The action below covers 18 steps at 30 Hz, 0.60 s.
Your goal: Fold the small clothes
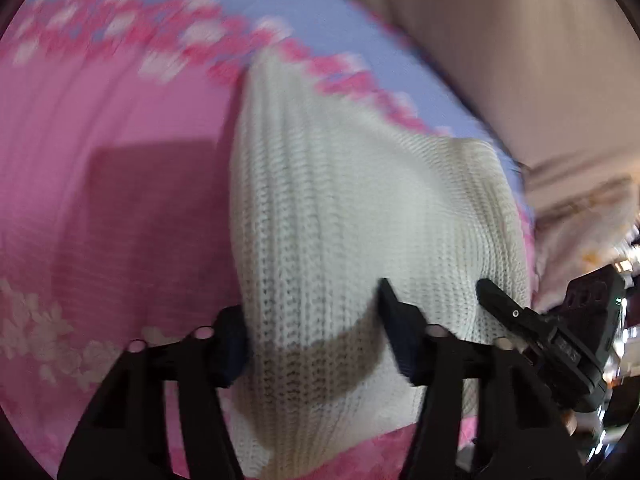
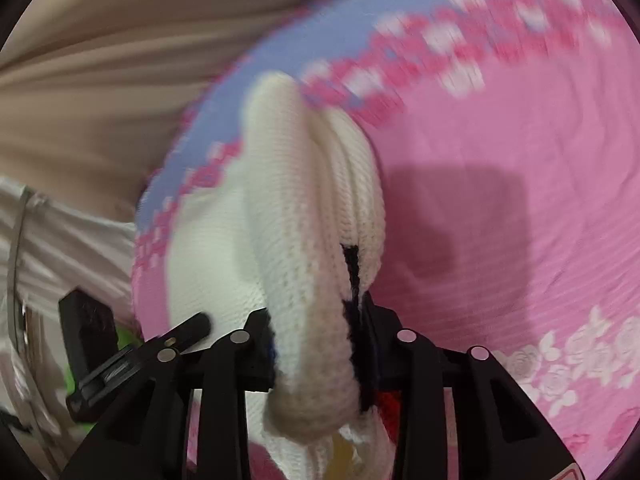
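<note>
A small white knitted sweater (image 1: 360, 208) hangs bunched over a pink bedspread (image 1: 112, 200). My left gripper (image 1: 312, 340) is shut on its near edge, the knit pinched between the two black fingers. In the right wrist view the same sweater (image 2: 296, 216) is gathered in a thick fold, with dark and red knit patches near the fingers. My right gripper (image 2: 316, 348) is shut on that fold. The right gripper also shows in the left wrist view (image 1: 532, 320), close beside the sweater's right edge.
The bedspread (image 2: 500, 160) has a blue border with pink and white flowers (image 2: 440, 40) and white roses (image 2: 568, 356). Beige curtains (image 1: 500, 60) hang behind the bed. A green item (image 2: 120, 344) lies low at the left.
</note>
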Each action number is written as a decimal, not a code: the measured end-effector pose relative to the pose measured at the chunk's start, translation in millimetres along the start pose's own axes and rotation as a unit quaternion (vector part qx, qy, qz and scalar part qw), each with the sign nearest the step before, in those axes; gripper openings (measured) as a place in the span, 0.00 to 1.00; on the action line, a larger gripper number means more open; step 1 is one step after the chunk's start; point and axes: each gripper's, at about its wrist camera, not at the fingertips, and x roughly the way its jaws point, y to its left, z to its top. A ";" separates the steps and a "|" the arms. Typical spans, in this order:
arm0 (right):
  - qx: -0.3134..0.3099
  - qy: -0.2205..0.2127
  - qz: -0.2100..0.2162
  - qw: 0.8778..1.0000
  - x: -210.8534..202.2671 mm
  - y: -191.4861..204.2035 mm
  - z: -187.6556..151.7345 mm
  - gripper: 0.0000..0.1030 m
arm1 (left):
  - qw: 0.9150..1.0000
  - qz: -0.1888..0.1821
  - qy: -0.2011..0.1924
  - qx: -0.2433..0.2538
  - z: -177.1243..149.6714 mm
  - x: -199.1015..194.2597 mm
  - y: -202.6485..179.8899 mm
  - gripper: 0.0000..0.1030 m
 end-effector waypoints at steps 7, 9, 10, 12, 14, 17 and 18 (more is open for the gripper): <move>-0.025 -0.042 -0.091 0.995 -36.2 -10.4 -31.5 0.36 | 0.994 0.085 0.002 0.075 -32.2 27.2 -30.5 0.62; -0.027 -0.004 -0.151 0.988 -5.9 -35.4 -40.3 0.39 | 0.993 0.099 -0.009 0.069 -42.1 32.8 -28.9 0.69; -0.020 -0.020 -0.139 0.990 -14.1 -37.1 -42.9 0.40 | 0.992 0.107 -0.019 0.065 -44.3 26.1 -30.6 0.70; -0.015 -0.036 -0.132 0.990 -41.5 -23.4 -41.6 0.40 | 0.989 0.126 -0.030 0.073 -47.9 11.8 -37.7 0.71; -0.055 -0.081 -0.144 0.985 -76.1 0.0 -45.4 0.41 | 0.984 0.147 -0.051 0.089 -54.1 -1.0 -42.2 0.74; -0.096 -0.088 -0.157 0.979 -91.1 15.2 -61.6 0.27 | 0.976 0.183 -0.051 0.105 -57.9 0.2 -46.2 0.74; -0.101 -0.071 -0.163 0.979 -78.4 14.1 -60.8 0.24 | 0.975 0.187 -0.052 0.105 -60.6 0.9 -46.7 0.74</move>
